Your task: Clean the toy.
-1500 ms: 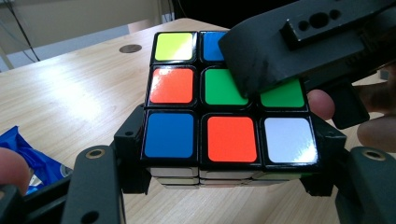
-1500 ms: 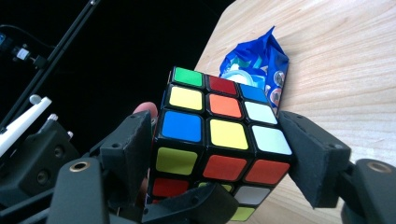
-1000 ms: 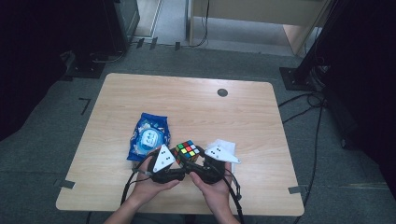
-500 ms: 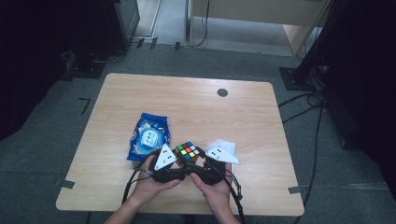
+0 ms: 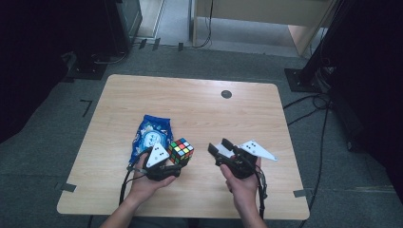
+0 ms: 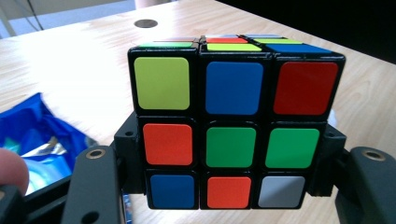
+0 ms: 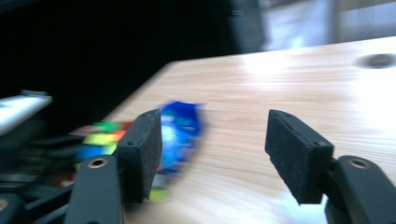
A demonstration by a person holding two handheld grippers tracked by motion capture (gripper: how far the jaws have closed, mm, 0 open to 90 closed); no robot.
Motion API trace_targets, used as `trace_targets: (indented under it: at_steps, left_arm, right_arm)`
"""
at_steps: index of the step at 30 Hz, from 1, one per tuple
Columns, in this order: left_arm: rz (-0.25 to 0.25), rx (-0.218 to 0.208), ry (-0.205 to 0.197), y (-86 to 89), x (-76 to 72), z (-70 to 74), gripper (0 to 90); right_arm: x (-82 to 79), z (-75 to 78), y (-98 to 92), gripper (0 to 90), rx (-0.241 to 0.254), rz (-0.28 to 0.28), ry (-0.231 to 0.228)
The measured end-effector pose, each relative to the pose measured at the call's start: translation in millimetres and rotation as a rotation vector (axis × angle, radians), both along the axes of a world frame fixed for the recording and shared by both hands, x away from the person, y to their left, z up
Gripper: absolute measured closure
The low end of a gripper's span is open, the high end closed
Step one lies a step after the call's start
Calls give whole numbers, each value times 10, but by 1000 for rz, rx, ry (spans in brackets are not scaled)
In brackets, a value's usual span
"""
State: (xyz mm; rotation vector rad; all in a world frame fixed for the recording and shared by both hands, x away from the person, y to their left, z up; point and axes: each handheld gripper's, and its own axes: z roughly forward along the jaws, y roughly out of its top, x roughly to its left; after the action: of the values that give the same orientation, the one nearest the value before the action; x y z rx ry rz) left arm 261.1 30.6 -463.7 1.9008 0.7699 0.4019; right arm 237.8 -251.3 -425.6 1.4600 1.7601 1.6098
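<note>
A scrambled Rubik's cube is held just above the wooden table, near its front edge. My left gripper is shut on the cube's lower layers. In the left gripper view the cube sits between the two black fingers, one pad on each side. My right gripper hovers to the right of the cube, apart from it. It points up and to the left. Its jaws stand open in the right gripper view with nothing between them, and the cube shows blurred at the left.
A blue snack bag lies on the table just left of and behind the cube, close to the left gripper. A dark round grommet sits near the table's far edge. Cables and stand bases lie on the floor around the table.
My right gripper has pulled away from the cube to the right. The cube stays in the left gripper, which has barely moved.
</note>
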Motion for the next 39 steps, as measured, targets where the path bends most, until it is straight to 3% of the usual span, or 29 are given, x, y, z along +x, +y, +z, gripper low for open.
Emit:
trace_targets:
  at_steps: [4,8,13,20,23,27,33,37,39]
  left_arm:
    - [6,12,3,18,15,-15,340]
    - [3,23,6,-13,9,-38,340]
    - [-6,37,0,-46,-12,-53,340]
    - [-20,37,14,-49,-19,-61,340]
    - [-23,31,15,-41,-21,-55,340]
    - [-20,25,13,-26,-18,-56,340]
    - [-41,15,15,-21,-17,-51,340]
    - [-32,34,11,-30,-11,-66,340]
    - [-29,38,9,-29,-8,-70,340]
  right_arm:
    - [91,-164,-173,409,-176,-93,38]
    - [213,-472,-228,437,-269,-143,135]
    - [334,-773,-242,430,-387,-179,194]
    - [407,-936,-250,447,-399,-144,264]
    - [400,-943,-290,510,-395,-139,255]
    - [382,-958,-291,572,-439,-140,231]
    - [361,-946,-298,846,-450,-122,227]
    - [332,-915,-309,876,-405,-124,214]
    - [298,-840,-309,880,-348,-116,183]
